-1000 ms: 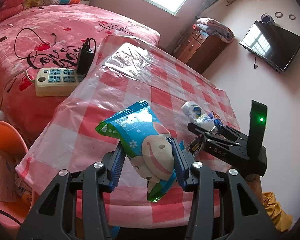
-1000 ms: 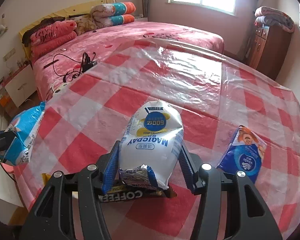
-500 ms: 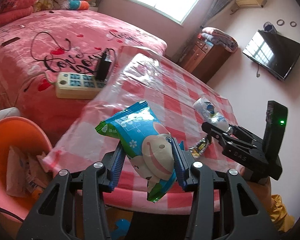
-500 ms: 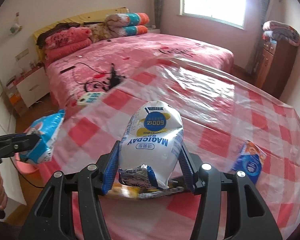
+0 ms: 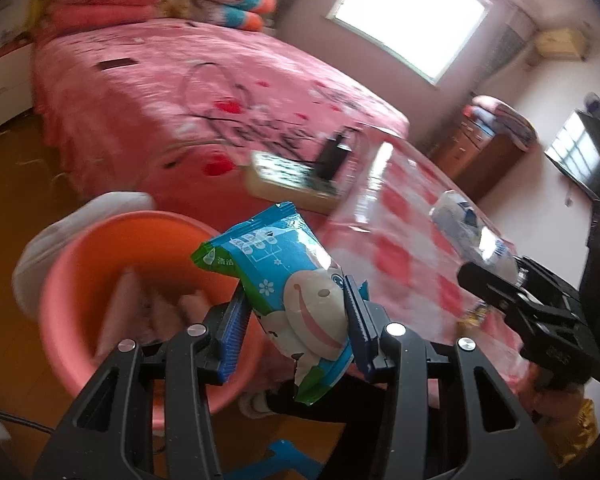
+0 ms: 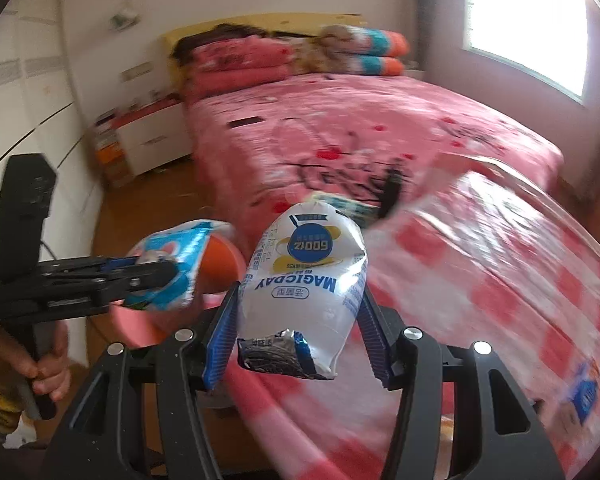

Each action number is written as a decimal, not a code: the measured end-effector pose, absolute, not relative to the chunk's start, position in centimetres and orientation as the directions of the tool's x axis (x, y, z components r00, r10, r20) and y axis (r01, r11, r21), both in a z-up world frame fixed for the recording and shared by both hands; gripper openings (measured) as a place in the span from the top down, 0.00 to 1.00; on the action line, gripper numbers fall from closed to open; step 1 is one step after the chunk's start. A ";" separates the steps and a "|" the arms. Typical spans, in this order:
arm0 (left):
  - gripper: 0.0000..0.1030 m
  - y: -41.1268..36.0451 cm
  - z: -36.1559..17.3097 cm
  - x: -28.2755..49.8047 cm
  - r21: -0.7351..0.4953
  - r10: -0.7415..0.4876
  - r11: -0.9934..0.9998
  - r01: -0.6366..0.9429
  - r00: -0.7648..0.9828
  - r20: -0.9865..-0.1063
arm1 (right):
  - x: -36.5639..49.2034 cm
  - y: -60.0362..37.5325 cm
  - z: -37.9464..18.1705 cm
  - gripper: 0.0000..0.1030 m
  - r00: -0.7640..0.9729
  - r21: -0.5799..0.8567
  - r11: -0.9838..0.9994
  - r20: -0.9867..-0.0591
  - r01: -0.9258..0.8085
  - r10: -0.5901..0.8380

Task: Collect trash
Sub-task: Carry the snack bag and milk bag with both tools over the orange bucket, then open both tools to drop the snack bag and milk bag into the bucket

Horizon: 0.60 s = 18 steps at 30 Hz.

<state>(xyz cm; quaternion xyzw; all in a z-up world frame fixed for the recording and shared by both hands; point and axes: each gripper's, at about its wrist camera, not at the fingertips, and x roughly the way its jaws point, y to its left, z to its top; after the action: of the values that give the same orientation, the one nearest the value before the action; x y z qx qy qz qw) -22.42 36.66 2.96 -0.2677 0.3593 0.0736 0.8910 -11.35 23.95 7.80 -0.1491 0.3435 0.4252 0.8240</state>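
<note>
Being carried toward the bin, a blue and green plastic snack wrapper printed with a cartoon face [image 5: 300,292] is being gripped between the blue pads of the left tongs [image 5: 296,328], which are clenched on its lower half. It is being held in the air just beside the near rim of a round salmon-pink plastic basin [image 5: 80,264] standing on the floor, in which some pale packets appear to lie, though blur is hiding what they are. A white crinkled plastic pouch marked MAGICDAY [image 6: 306,280] is likewise being grasped, upside down, by the right tongs [image 6: 300,328], which are clamped on its sides; it is being held above the edge of the worktop covered in a red and white checked cloth under clear film [image 6: 500,280], with the basin showing beyond and to the left.

For the drop to be done well, the left wrapper is best brought fully over the basin's mouth before the tongs are released, since the light film is likely to flutter and could slide off the rim. The right pouch is judged to need the longer travel, and the two tools are best kept from crossing. A small blue packet [image 6: 584,392] is being left on the worktop for a later pass.
</note>
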 end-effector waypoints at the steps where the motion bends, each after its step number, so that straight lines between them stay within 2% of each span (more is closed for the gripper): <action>1: 0.55 37.3 2.8 -22.7 -0.425 -0.051 0.840 -0.339 0.729 -0.682 | -11.7 25.0 7.7 0.45 0.387 0.044 0.573 -0.696 -0.818 0.605; 10: 0.53 42.4 0.1 -25.2 -0.439 0.013 0.773 -0.457 0.705 -0.709 | -15.1 34.0 5.3 0.45 0.261 0.017 0.407 -0.742 -0.913 0.617; 11: 0.51 42.9 -0.2 -25.4 -0.439 0.024 0.766 -0.469 0.703 -0.710 | -15.4 35.2 4.7 0.42 0.255 0.006 0.391 -0.749 -0.920 0.611; 12: 0.42 43.5 -0.5 -25.7 -0.433 0.050 0.755 -0.492 0.702 -0.710 | -15.6 35.8 4.3 0.27 0.249 0.000 0.381 -0.757 -0.925 0.604; 13: 0.31 43.8 -0.6 -26.0 -0.426 0.071 0.748 -0.509 0.699 -0.711 | -15.9 36.6 3.6 0.19 0.245 -0.011 0.372 -0.770 -0.928 0.589; 14: 0.28 44.2 -0.7 -26.2 -0.417 0.094 0.740 -0.527 0.695 -0.712 | -16.0 37.2 3.0 0.13 0.250 -0.024 0.370 -0.778 -0.929 0.577; 18: 0.21 45.3 -0.8 -26.8 -0.393 0.136 0.736 -0.552 0.688 -0.713 | -16.3 37.5 1.3 0.13 0.248 -0.021 0.384 -0.795 -0.923 0.554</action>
<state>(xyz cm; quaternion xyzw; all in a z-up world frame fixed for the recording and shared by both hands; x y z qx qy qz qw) -26.81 45.27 -0.83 -0.3047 0.3414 0.1984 0.8668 -16.34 37.47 1.32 -0.2538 0.3638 0.4935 0.7481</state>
